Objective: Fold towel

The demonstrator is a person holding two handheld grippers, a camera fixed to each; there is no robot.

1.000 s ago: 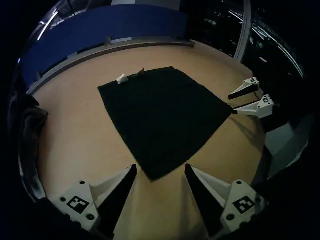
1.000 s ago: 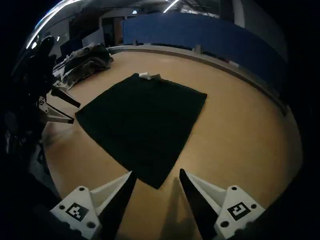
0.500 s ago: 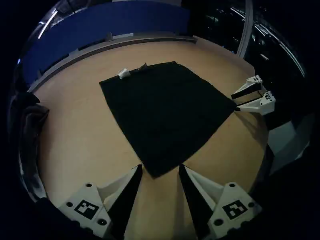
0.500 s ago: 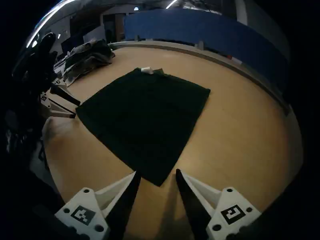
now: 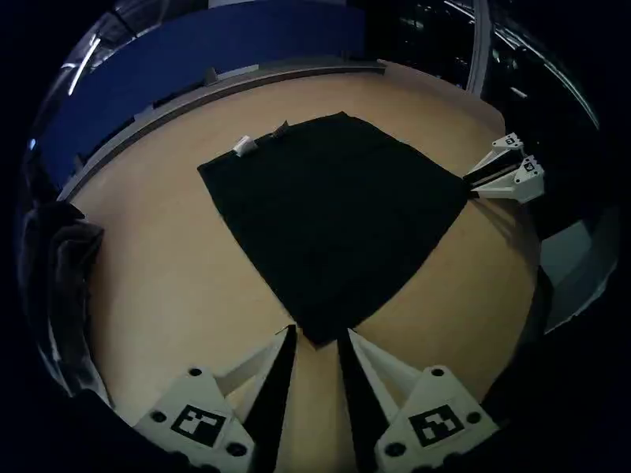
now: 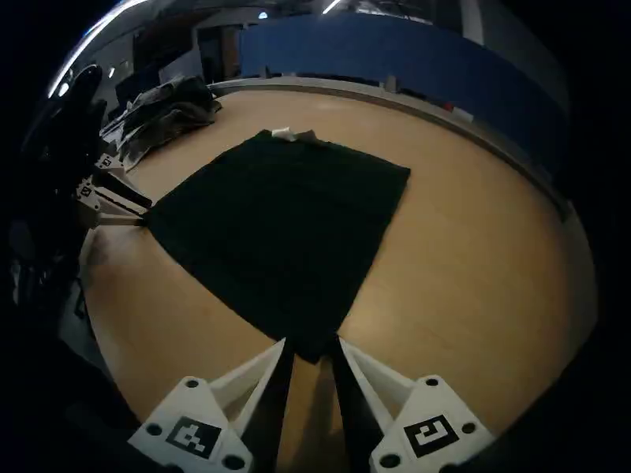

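Left gripper view: a dark towel [image 5: 331,213] is spread flat on a pale wooden bench [image 5: 173,260], laid like a diamond with one corner pointing toward the camera. The left tongs [image 5: 315,337] are seen at the bottom, their two white fingers set close together with a narrow gap between the tips. The near corner of the towel lies in that gap; whether it is pressed by the fingers cannot be told. At the towel's right-hand corner the right tongs [image 5: 472,184] are seen farther off, fingers likewise close together with a slim gap, the tips at the cloth's edge. A small white tag [image 5: 243,145] is seen at the towel's far edge. A blue partition [image 5: 197,55] runs along the far side of the bench. A heap of dark cloth [image 5: 59,252] lies at the left of the bench, well apart from the towel.

Right gripper view: the same towel is shown flat, another of its corners lying between the tips of the right tongs, which are narrowly parted. The left tongs are seen at the left, tips at the towel's left-hand corner. The heap of dark cloth lies beyond them.
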